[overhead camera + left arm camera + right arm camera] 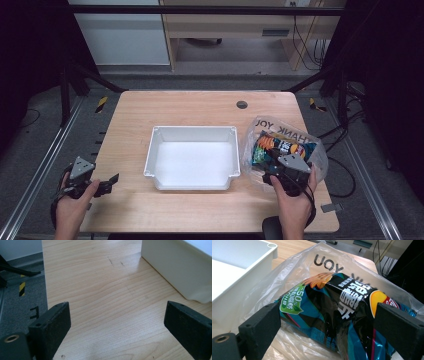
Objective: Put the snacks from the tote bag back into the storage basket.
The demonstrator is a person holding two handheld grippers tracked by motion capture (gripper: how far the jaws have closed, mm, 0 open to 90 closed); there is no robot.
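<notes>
A white tray (192,132) sits mid-table (150,105), open side up. A dark round grommet (242,104) marks the far edge. Beyond stand a wooden desk (225,30) and hanging cables (307,45).

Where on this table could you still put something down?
Bare wood lies left of the tray, around the left gripper, along the front edge, and behind the tray. The tray is empty too. The right side is crowded: bag, chips, right gripper.
</notes>
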